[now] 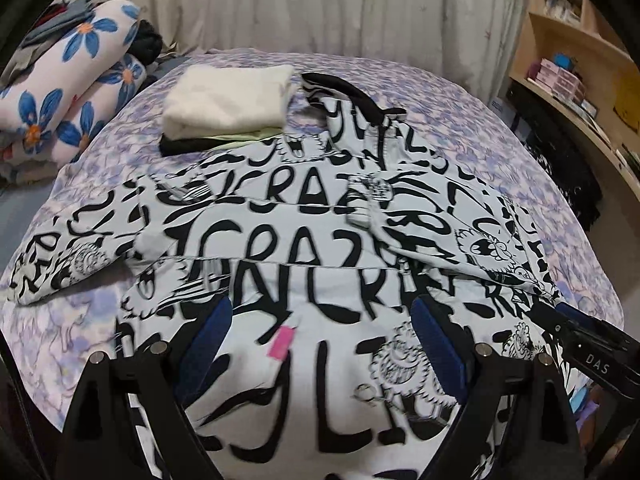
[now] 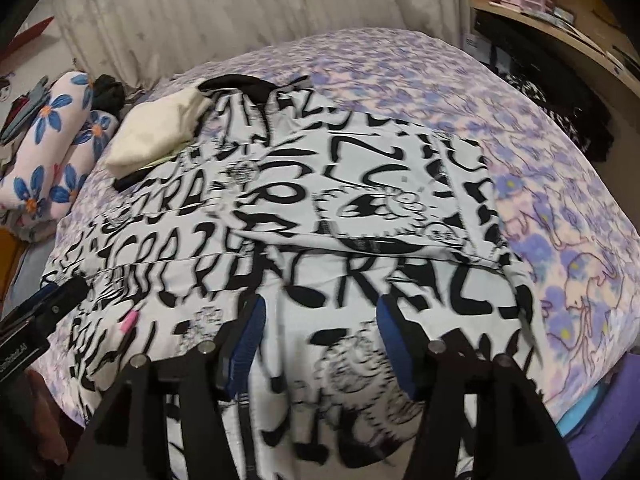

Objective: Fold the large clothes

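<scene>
The left tongs (image 1: 322, 320) stand wide, their blue-padded fingers (image 1: 212, 328) spread over the near part of the printed garment (image 1: 304, 240), with nothing gripped between them; whether the tips touch the cloth cannot be told. The right tongs (image 2: 320, 324) are likewise wide and empty, poised above the same garment (image 2: 340, 208) just beside the left ones, whose black body shows at 9 o'clock in the right wrist view.

The garment, white with black lettering and cartoon figures, lies spread on the bed (image 1: 500, 152), its sleeves drawn in across the body and its black collar (image 1: 352, 92) at 12 o'clock. A pink tag (image 1: 282, 342) sits on the cloth between the left fingers. At 11 o'clock, a folded cream garment (image 1: 228, 100) tops a small stack that the printed garment touches. Flowered bedding rolls (image 1: 68, 92) lie at 10 o'clock.
</scene>
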Demonstrator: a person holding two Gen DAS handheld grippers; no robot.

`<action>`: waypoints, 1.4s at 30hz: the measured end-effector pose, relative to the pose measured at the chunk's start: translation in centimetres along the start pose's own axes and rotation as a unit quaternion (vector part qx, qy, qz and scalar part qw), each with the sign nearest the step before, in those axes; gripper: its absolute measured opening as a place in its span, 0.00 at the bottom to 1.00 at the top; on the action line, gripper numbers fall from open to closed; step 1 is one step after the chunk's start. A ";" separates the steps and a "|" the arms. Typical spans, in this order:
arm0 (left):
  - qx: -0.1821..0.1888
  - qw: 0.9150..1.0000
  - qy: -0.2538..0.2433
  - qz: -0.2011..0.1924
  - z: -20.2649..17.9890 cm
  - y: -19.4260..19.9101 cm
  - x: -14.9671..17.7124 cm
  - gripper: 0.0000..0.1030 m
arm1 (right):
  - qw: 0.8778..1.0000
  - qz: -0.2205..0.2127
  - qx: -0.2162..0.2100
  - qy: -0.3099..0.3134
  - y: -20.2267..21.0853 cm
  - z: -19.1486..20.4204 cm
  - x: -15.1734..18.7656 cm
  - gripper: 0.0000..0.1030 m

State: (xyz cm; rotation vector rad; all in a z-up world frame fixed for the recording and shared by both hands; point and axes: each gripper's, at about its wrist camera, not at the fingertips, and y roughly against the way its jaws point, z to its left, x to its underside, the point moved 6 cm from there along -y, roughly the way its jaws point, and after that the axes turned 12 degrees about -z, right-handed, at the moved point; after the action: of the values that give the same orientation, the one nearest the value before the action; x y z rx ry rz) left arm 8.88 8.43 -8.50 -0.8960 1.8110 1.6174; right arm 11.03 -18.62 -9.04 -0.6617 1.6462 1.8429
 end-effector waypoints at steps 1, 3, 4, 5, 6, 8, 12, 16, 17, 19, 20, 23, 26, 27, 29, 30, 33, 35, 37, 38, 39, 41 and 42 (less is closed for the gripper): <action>-0.001 1.000 0.002 -0.002 0.5 0.2 0.1 0.87 | 1.000 -0.003 -0.007 0.005 0.2 0.8 0.0 0.56; -0.009 1.000 0.005 -0.009 2.0 0.9 0.3 0.87 | 1.000 -0.011 -0.015 0.018 0.6 2.4 0.0 0.56; -0.013 1.000 0.007 -0.011 2.5 1.1 0.4 0.87 | 0.999 -0.015 -0.018 0.024 0.8 3.2 0.0 0.56; -0.016 1.000 0.009 -0.013 3.2 1.3 0.4 0.87 | 0.999 -0.020 -0.024 0.034 1.0 4.2 -0.1 0.56; -0.017 1.000 0.012 -0.015 3.9 1.6 0.5 0.87 | 0.998 -0.025 -0.027 0.045 1.3 5.2 -0.1 0.56; -0.024 0.999 0.020 -0.018 5.8 2.1 0.7 0.87 | 0.997 -0.034 -0.029 0.065 1.6 7.0 -0.2 0.56; -0.038 0.998 0.038 -0.022 9.9 3.0 0.8 0.87 | 0.993 -0.041 -0.039 0.100 1.7 10.9 -0.3 0.56; -0.055 0.996 0.061 -0.025 14.5 3.6 1.0 0.87 | 0.991 -0.041 -0.065 0.110 1.1 14.1 -0.7 0.57; -0.057 0.996 0.067 -0.022 15.7 3.7 1.2 0.87 | 0.990 -0.038 -0.075 0.110 0.8 15.1 -0.8 0.63; -0.063 0.995 0.081 -0.018 18.2 3.8 1.5 0.87 | 0.990 -0.032 -0.089 0.106 0.1 16.6 -0.9 0.74; -0.065 0.994 0.090 -0.013 19.7 3.7 1.7 0.87 | 0.990 -0.033 -0.092 0.104 -0.2 17.3 -1.0 0.75; -0.063 0.990 0.123 -0.006 23.8 3.3 2.1 0.87 | 0.988 -0.035 -0.100 0.110 -1.5 19.8 -1.6 0.75; -0.061 0.985 0.164 0.000 28.0 2.6 2.6 0.87 | 0.986 -0.035 -0.106 0.122 -2.7 22.3 -2.0 0.75; -0.060 0.981 0.182 0.000 29.8 2.2 2.8 0.87 | 0.986 -0.034 -0.108 0.124 -3.1 23.0 -2.1 0.75; -0.064 0.975 0.212 0.003 32.6 1.4 3.2 0.87 | 0.984 -0.032 -0.113 0.135 -4.0 24.8 -2.3 0.75; -0.063 0.972 0.227 0.001 34.1 1.0 3.5 0.87 | 0.983 -0.031 -0.113 0.140 -4.4 25.5 -2.3 0.75; -0.074 0.962 0.262 0.004 37.6 -0.2 4.4 0.87 | 0.980 -0.026 -0.119 0.160 -6.0 28.3 -2.2 0.75; -0.083 0.953 0.290 0.014 40.2 -1.3 5.4 0.87 | 0.978 -0.023 -0.119 0.172 -7.0 29.9 -2.1 0.75; -0.092 0.947 0.307 0.020 42.0 -2.3 6.1 0.87 | 0.976 -0.018 -0.118 0.181 -8.2 31.1 -1.8 0.75; -0.100 0.944 0.313 0.025 43.0 -2.8 6.6 0.87 | 0.976 -0.012 -0.119 0.184 -8.7 31.7 -1.5 0.75; -0.111 0.941 0.318 0.029 44.0 -3.4 7.0 0.87 | 0.975 -0.005 -0.122 0.186 -9.3 32.2 -1.2 0.75; -0.119 0.936 0.331 0.028 45.5 -4.2 7.7 0.87 | 0.974 0.007 -0.127 0.189 -10.1 32.8 -0.5 0.75; -0.118 0.933 0.338 0.026 46.0 -4.6 7.9 0.87 | 0.973 0.012 -0.128 0.191 -10.5 33.2 0.0 0.75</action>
State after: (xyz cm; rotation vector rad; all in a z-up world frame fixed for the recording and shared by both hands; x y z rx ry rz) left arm 6.00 52.87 -23.30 -1.6895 2.1051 1.7120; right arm 18.88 15.09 -12.58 -1.1755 1.6610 2.0623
